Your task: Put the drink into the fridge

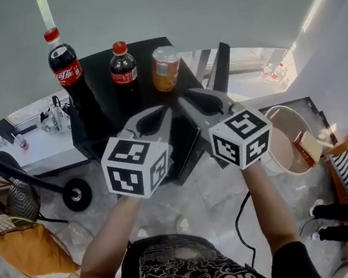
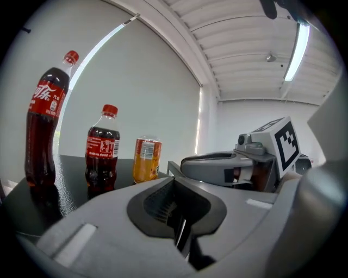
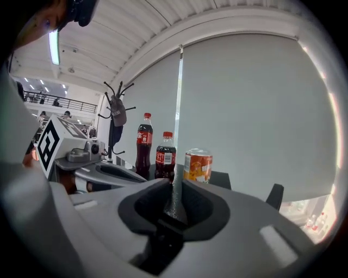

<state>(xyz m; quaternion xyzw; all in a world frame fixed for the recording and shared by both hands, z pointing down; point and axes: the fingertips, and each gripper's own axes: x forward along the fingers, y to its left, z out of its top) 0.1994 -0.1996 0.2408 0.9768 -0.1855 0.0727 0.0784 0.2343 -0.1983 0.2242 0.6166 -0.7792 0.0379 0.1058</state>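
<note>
Against a pale grey wall we see a black top [image 1: 100, 71] carrying three drinks in a row. The tall cola bottle [image 1: 66, 67] stands at the left, red-capped and filled with dark cola up to its neck. The short cola bottle [image 1: 123, 68] stands just beside it, also capped and dark inside. The orange can [image 1: 165, 68] stands upright at the right end. All three sit untouched, near our grippers but apart from them.

We hold the left gripper [image 1: 163, 109] and the right gripper [image 1: 184, 98] side by side in front of the drinks. On the left the jaws are closed together on nothing. On the right they stand a narrow slit apart, also empty.

On the floor to the right, a white tub [image 1: 284, 108] holds a brownish boxy thing we cannot identify.
</note>
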